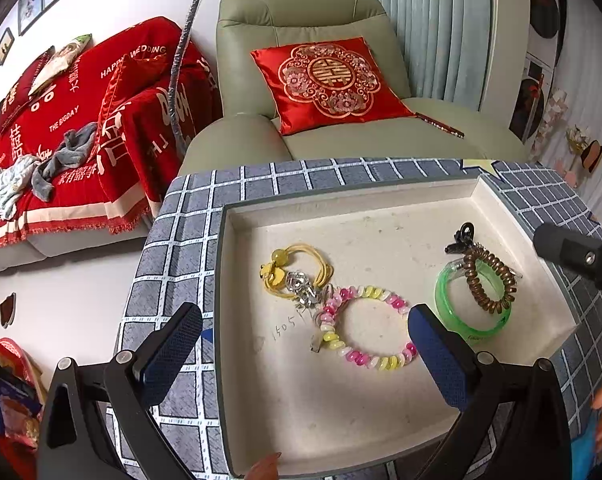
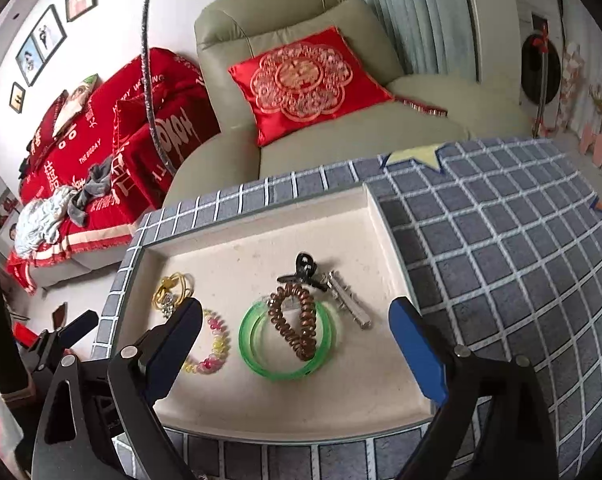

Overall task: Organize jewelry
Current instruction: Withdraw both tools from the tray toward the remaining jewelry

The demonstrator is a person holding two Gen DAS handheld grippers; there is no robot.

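Note:
A shallow cream tray [image 1: 285, 408] [image 2: 261, 404] lies on a blue checked cloth. In it lie a yellow hair tie with a silver charm [image 1: 297, 276] [image 2: 173, 290], a pink and yellow bead bracelet [image 1: 367, 326] [image 2: 215, 344], a green bangle [image 1: 471, 300] [image 2: 287, 340] with a brown coil hair tie [image 1: 489, 282] [image 2: 295, 326] across it, a black claw clip [image 1: 463, 236] [image 2: 303, 270] and a silver hair clip [image 2: 349, 300]. My left gripper [image 1: 305, 354] is open above the bead bracelet. My right gripper [image 2: 297, 346] is open above the bangle; it also shows at the right edge of the left wrist view [image 1: 577, 256].
The checked cloth [image 2: 501, 260] covers the table around the tray. A green armchair [image 1: 313, 80] with a red cushion [image 1: 329, 80] stands behind the table. A sofa with a red throw [image 1: 73, 128] is at the left. A hand shows at the tray's near edge [image 1: 263, 468].

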